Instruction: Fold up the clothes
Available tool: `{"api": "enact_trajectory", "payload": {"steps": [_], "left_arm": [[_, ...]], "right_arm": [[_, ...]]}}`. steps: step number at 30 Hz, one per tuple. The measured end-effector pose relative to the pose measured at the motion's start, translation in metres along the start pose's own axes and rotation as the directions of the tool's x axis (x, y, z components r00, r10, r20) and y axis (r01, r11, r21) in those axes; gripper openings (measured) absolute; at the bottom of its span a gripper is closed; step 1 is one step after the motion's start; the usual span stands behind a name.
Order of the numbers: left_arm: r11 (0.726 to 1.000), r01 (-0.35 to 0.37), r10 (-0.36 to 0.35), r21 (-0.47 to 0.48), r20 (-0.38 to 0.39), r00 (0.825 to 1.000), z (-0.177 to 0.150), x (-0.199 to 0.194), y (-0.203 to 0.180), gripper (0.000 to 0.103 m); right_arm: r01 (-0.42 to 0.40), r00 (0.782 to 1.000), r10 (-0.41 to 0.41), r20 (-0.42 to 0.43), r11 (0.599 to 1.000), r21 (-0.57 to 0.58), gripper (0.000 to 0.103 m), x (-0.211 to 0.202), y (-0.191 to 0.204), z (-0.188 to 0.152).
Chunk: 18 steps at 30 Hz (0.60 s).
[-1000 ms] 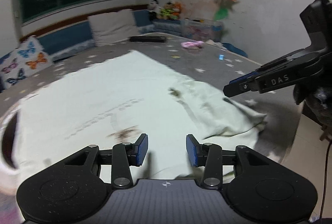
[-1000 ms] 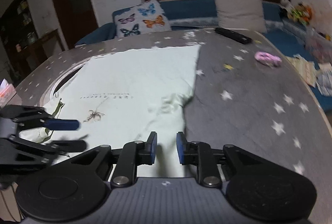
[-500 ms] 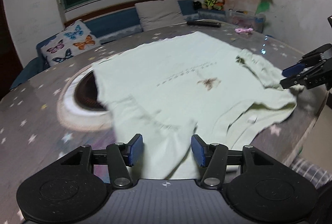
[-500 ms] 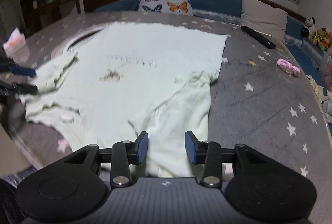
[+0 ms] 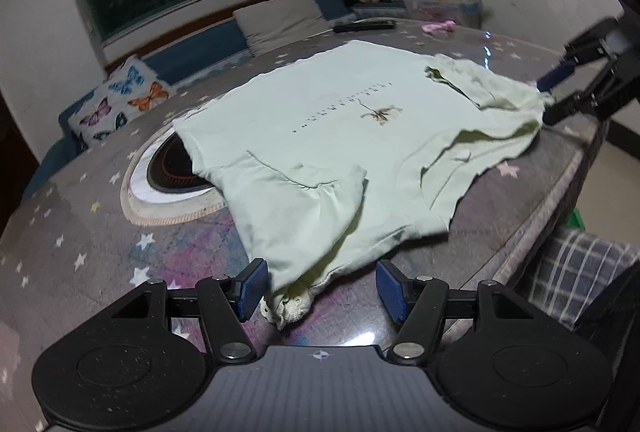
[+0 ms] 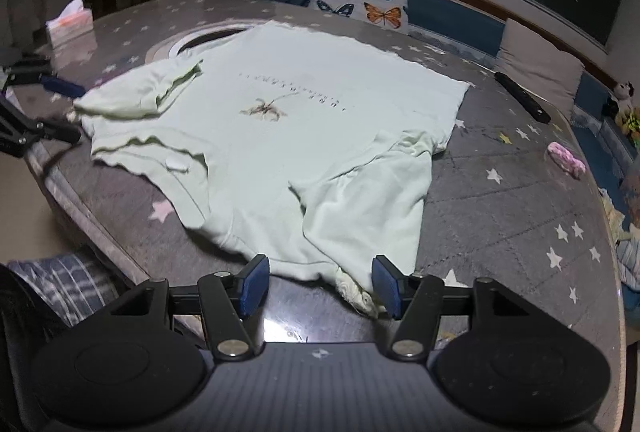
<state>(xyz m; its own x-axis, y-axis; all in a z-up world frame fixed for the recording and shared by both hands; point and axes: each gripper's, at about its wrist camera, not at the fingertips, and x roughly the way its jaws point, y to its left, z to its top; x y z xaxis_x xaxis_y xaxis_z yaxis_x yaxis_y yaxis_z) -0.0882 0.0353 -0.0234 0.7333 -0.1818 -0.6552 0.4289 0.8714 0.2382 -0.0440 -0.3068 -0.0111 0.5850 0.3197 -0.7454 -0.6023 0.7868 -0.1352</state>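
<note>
A pale green T-shirt (image 5: 340, 136) with a small printed figure lies spread on the round star-patterned table (image 5: 100, 240); it also shows in the right wrist view (image 6: 304, 136). My left gripper (image 5: 320, 286) is open, its blue pads either side of one sleeve's end (image 5: 288, 302) at the table's near edge. My right gripper (image 6: 320, 282) is open at the other sleeve's end (image 6: 356, 296). In the left wrist view the right gripper (image 5: 560, 92) sits at the far right by that sleeve. In the right wrist view the left gripper (image 6: 60, 104) is at the far left.
A round inset hotplate (image 5: 172, 172) is partly under the shirt. A black remote (image 6: 520, 102), a pink object (image 6: 566, 160) and a tissue box (image 6: 68, 22) lie on the table. A butterfly cushion (image 6: 360, 2) and bench stand behind. Plaid cloth (image 5: 580, 268) shows below the table edge.
Both grippers have pulled back from over the shirt toward the table's edges and opened wider. Each sleeve end now lies between a gripper's pads.
</note>
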Motion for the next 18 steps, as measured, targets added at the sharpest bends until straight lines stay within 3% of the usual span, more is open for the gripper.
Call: {"api": "enact_trajectory", "payload": {"steps": [9, 11, 14, 16, 18], "left_arm": [[0.996, 0.031, -0.032, 0.084, 0.019, 0.999, 0.005, 0.009, 0.000, 0.064], [0.994, 0.046, -0.048, 0.098, 0.019, 0.999, 0.006, 0.011, 0.001, 0.057], [0.991, 0.070, -0.072, 0.118, 0.020, 0.997, 0.008, 0.015, 0.002, 0.036], [0.988, 0.083, -0.086, 0.129, 0.020, 0.996, 0.010, 0.017, 0.003, 0.022], [0.989, 0.086, -0.089, 0.124, 0.021, 0.996, 0.011, 0.018, 0.004, 0.015]], "right_arm": [[-0.005, 1.000, 0.005, 0.003, 0.999, -0.047, 0.063, 0.006, 0.001, 0.003], [-0.014, 1.000, 0.014, 0.004, 0.999, -0.048, 0.063, 0.009, 0.000, 0.005], [-0.028, 1.000, 0.029, 0.006, 0.999, -0.038, 0.060, 0.013, -0.002, 0.007], [-0.038, 0.999, 0.038, 0.008, 0.999, -0.030, 0.056, 0.014, -0.003, 0.007], [-0.042, 0.999, 0.043, 0.009, 0.999, -0.027, 0.046, 0.015, -0.003, 0.008]]}}
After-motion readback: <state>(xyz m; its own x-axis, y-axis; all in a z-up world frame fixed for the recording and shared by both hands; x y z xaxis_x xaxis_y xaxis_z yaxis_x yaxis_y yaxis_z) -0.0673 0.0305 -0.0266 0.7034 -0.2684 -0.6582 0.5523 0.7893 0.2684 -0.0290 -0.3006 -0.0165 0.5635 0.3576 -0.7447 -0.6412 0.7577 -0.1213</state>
